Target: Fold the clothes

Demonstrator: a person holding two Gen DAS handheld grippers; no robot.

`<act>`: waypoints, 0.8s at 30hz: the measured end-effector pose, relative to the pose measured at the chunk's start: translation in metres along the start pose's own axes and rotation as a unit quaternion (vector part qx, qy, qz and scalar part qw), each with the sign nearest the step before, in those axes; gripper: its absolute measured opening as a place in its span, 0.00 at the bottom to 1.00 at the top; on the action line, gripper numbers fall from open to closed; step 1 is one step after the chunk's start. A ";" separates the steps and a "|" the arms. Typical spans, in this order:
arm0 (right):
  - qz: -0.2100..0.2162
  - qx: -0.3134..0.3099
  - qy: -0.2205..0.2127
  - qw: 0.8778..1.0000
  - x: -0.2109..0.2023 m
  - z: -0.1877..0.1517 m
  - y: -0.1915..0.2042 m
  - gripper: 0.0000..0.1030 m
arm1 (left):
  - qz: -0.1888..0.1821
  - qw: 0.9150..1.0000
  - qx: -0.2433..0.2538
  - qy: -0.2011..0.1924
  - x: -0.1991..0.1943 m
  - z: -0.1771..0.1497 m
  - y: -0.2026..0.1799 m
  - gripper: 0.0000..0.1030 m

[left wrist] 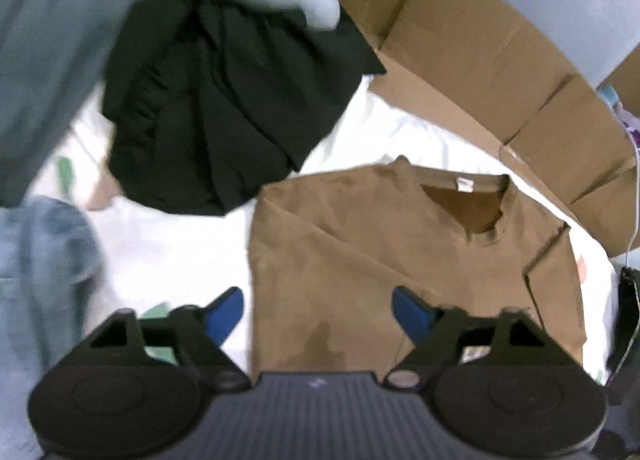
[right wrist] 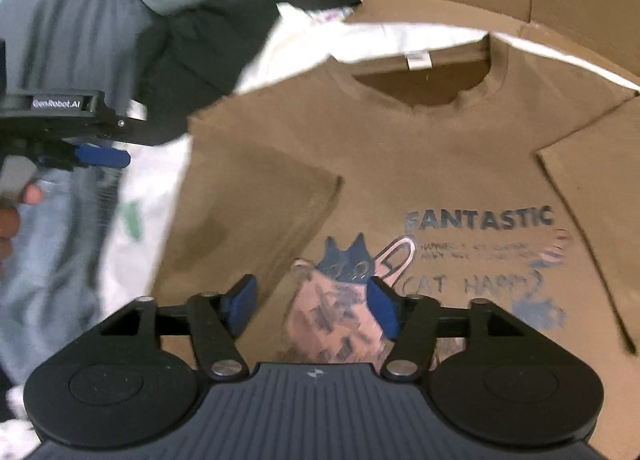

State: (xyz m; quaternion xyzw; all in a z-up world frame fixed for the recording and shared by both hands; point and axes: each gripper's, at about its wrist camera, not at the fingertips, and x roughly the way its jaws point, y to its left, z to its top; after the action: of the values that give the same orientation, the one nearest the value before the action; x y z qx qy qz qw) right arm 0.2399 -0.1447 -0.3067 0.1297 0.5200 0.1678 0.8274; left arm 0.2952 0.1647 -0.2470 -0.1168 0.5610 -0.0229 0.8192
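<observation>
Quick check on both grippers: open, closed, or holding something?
Left gripper: open, holding nothing, above the brown T-shirt.
Right gripper: open, holding nothing, above the shirt's cat print.

The T-shirt (left wrist: 400,260) lies flat on the sheet (left wrist: 168,244), a heap of clothes (left wrist: 216,107) behind-left, cardboard (left wrist: 480,59) behind it.

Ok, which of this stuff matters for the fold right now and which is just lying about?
In the job:
brown T-shirt, laid flat, sleeves folded in
left hand-held gripper, open
right hand-held gripper, open

Lying about:
black garment
grey garment
jeans
cardboard boxes
white sheet underneath
</observation>
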 end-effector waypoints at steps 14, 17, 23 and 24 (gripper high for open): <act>-0.009 0.045 -0.064 0.997 -0.201 0.036 0.013 0.95 | -0.007 0.999 -0.038 -0.009 -0.159 -0.034 -0.025 1.00; -0.026 0.038 -0.062 0.997 -0.238 0.038 0.020 0.96 | -0.008 0.999 -0.042 -0.005 -0.183 -0.048 -0.031 1.00; -0.065 0.010 -0.076 0.995 -0.324 0.036 0.034 0.97 | -0.019 0.999 -0.050 -0.012 -0.229 -0.075 -0.041 1.00; -0.069 0.013 -0.080 0.994 -0.337 0.035 0.032 0.98 | -0.016 0.999 -0.049 -0.016 -0.234 -0.080 -0.042 1.00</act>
State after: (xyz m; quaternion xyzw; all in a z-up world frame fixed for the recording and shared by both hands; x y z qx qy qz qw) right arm 0.1309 -0.2558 -0.0040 0.1178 0.4621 0.0926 0.8741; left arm 0.1387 0.1503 -0.0511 -0.1658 0.5459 -0.0067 0.8213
